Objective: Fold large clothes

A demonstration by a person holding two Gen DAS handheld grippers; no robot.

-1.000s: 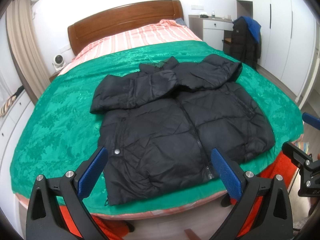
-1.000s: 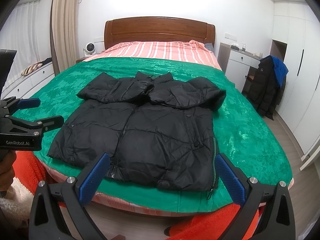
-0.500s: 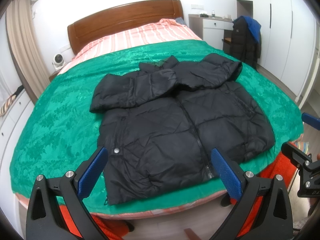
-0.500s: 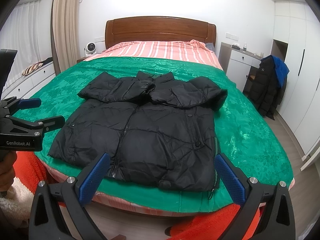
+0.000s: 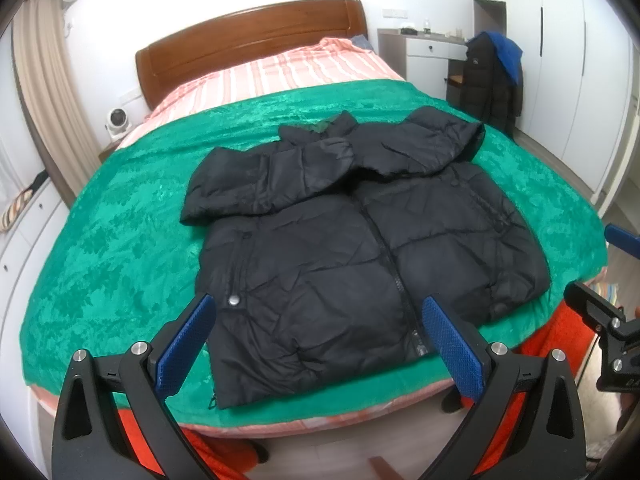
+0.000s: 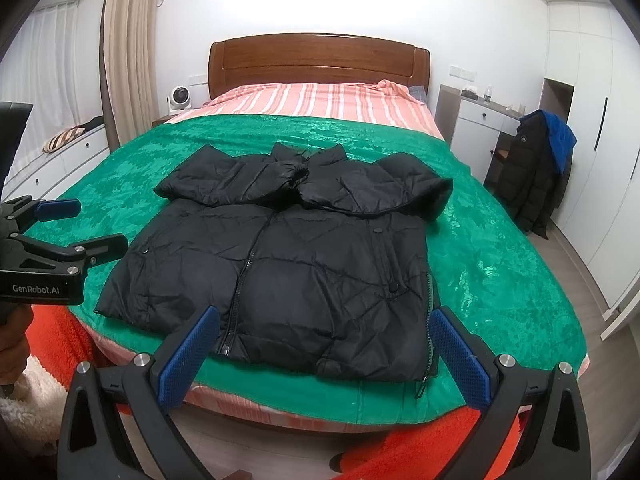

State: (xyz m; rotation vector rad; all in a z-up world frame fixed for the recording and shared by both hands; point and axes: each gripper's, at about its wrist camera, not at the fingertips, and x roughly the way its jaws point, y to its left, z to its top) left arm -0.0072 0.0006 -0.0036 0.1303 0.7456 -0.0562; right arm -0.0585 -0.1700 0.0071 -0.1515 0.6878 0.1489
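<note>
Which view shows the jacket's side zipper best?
The right wrist view: the side zipper runs in full down the jacket's near right edge to its pull. The left wrist view shows the jacket and its centre zipper, but that edge only at an angle.

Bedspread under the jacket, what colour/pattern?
Green, with a shiny tone-on-tone mottled pattern: the bedspread under the black jacket shows best in the right wrist view.

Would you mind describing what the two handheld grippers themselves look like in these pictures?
The left gripper and right gripper match: black, angular plastic frames with triangular cut-outs and silver round bolts at the joints. Each finger carries a flat blue pad with a fine dotted texture. In the right wrist view, the left gripper's black body bears white "GenRobot.AI" lettering. No cables or sleeves are visible.
</note>
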